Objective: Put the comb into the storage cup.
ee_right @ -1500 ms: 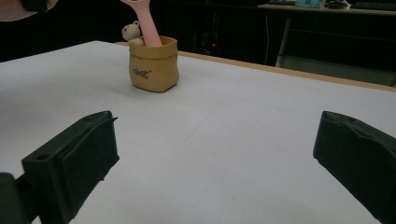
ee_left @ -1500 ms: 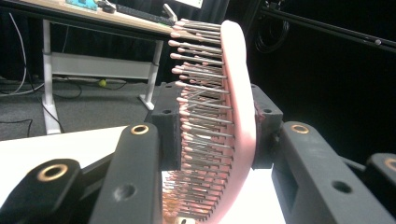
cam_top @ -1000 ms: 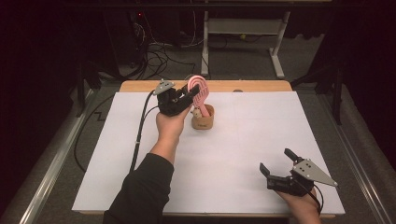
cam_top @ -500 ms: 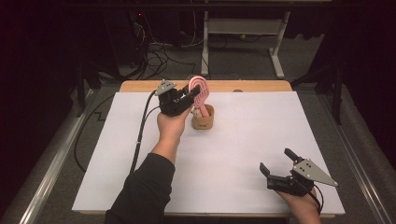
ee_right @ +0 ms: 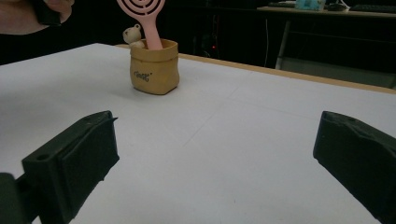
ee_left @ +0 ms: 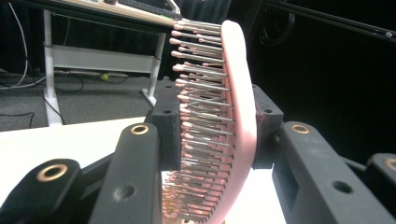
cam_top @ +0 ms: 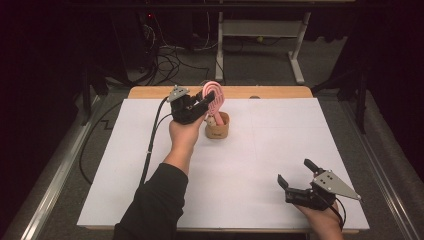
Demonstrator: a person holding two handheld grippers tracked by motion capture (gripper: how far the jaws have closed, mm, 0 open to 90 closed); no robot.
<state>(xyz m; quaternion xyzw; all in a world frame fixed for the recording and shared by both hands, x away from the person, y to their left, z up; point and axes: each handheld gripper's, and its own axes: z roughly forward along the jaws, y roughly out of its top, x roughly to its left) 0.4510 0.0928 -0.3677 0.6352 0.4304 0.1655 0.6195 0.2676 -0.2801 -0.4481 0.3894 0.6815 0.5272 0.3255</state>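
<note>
Two black jaws of the left gripper [cam_top: 207, 102] clamp the head of a pink plastic hairbrush [ee_left: 224, 126], whose rows of pink-tipped metal bristles face one pad while its smooth curved back meets the other. Below the gripper, the brush's handle stands in a small tan sack-shaped holder [cam_top: 217, 126]. Well apart, the right gripper [cam_top: 296, 176] hangs wide open.

small dark writing showing on the front of the tan bag-shaped pot [ee_right: 154, 73], letters too blurry for reading, no other words or numbers showing anywhere
</note>
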